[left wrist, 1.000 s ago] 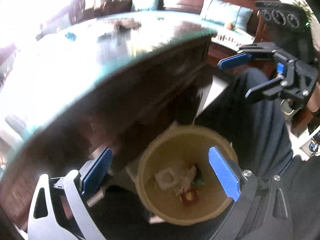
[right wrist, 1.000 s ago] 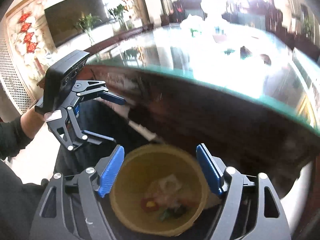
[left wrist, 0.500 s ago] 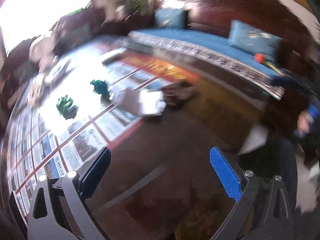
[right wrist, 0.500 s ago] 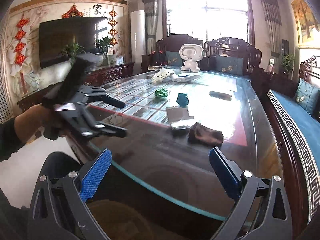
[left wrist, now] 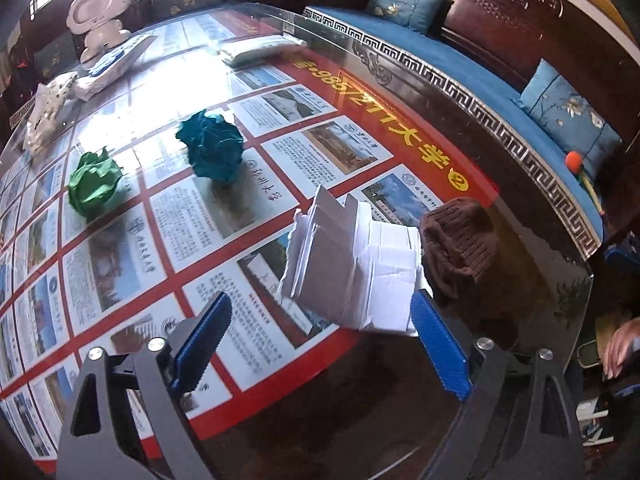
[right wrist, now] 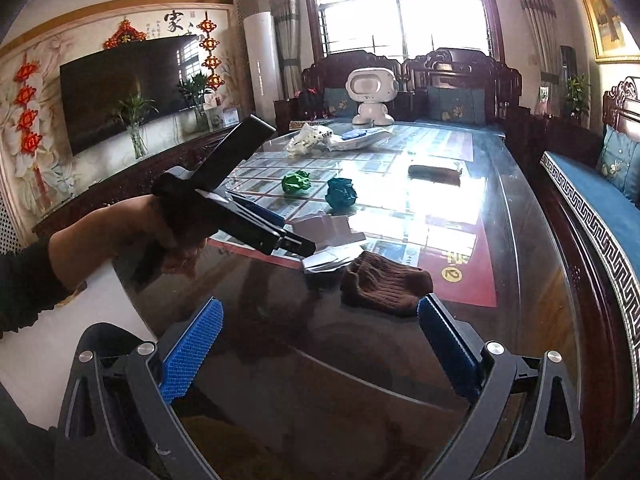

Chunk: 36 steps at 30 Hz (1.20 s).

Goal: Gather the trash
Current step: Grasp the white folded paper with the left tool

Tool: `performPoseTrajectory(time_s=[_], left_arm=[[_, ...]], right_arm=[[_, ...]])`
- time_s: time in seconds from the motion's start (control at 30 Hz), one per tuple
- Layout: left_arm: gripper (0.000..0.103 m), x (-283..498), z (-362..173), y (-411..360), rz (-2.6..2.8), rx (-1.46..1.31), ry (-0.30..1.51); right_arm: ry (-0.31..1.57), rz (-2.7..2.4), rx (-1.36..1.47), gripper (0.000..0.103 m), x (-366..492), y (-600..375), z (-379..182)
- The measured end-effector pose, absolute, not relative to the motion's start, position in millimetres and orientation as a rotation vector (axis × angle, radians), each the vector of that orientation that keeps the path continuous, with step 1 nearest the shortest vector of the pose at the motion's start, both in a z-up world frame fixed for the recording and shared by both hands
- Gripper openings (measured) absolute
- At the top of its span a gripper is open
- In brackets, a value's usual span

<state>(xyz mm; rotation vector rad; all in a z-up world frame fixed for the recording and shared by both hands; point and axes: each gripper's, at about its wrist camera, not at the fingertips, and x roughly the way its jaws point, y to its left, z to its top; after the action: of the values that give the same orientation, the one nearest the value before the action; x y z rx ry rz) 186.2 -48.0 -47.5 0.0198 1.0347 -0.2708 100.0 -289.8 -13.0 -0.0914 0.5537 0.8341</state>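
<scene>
Both claws have come up from over the yellow bin and now face across the glass-topped worktop [right wrist: 520, 216]. One second back each camera looked down into the bin; half a second back the left view was blurred in motion, and it is sharp now.

The left claw [left wrist: 320, 344] is spread wide and holds nothing, its blue pads [left wrist: 204, 340] apart on either side of the near end of the crumpled white paper [left wrist: 352, 264]. That paper lies on the worktop glass [left wrist: 532, 288] over a red-bordered poster, and its right pad sits just beside the paper's lower corner; whether it touches cannot be told. Touching the paper's right edge is a brown knitted sock [left wrist: 460, 248]. Beyond the paper, further from the claw, sits a teal paper ball [left wrist: 212, 148], and left of that ball a green paper ball [left wrist: 94, 184].

In the right wrist view the right claw [right wrist: 320, 348] is also wide and empty, hovering over the dark near end of the worktop, with the sock [right wrist: 384, 284] just ahead of it. The left claw [right wrist: 280, 236] reaches in from the left, its tips at the white paper [right wrist: 332, 236]. Behind the paper lie the teal ball [right wrist: 341, 194] and the green ball [right wrist: 296, 181], and far beyond them a white toy robot [right wrist: 370, 96].
</scene>
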Motion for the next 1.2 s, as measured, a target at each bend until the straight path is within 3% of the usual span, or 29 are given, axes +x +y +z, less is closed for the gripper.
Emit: performPoseTrajectory(time_s=[0.1, 0.17, 0.2, 0.37, 0.43, 0.53, 1.13, 1.2], left_arm=[[0.086, 194.0, -50.5, -51.3, -0.285, 0.018, 1.046], [0.078, 198.7, -52.3, -53.0, -0.28, 0.021, 1.051], [0.068, 201.4, -53.4, -54.1, -0.277, 0.026, 1.057], [0.046, 211.7, -51.9, -51.8, -0.288, -0.009, 1.055], [0.028, 213.0, -51.6, -53.0, -0.298, -0.012, 1.054], [0.016, 210.8, -50.1, -53.7, -0.293, -0.01, 1.045], [0.012, 157.0, -24.4, -22.5, -0.23, 0.035, 0.956], [0.012, 147.8, -23.2, -18.0, -0.234, 0.036, 0.952]], right_arm=[[0.567, 0.827, -0.077, 0.095, 111.4, -289.2, -14.1], [0.568, 0.827, -0.067, 0.095, 114.8, -289.9, -13.9], [0.573, 0.828, -0.065, 0.095, 115.5, -289.7, -14.0], [0.587, 0.818, -0.081, 0.094, 121.0, -286.4, -18.6], [0.598, 0.817, -0.085, 0.094, 122.8, -285.7, -21.1], [0.613, 0.803, -0.086, 0.095, 126.5, -286.0, -24.5], [0.748, 0.694, -0.167, 0.094, 191.7, -255.6, -40.8], [0.793, 0.689, -0.197, 0.083, 205.7, -245.0, -47.5]])
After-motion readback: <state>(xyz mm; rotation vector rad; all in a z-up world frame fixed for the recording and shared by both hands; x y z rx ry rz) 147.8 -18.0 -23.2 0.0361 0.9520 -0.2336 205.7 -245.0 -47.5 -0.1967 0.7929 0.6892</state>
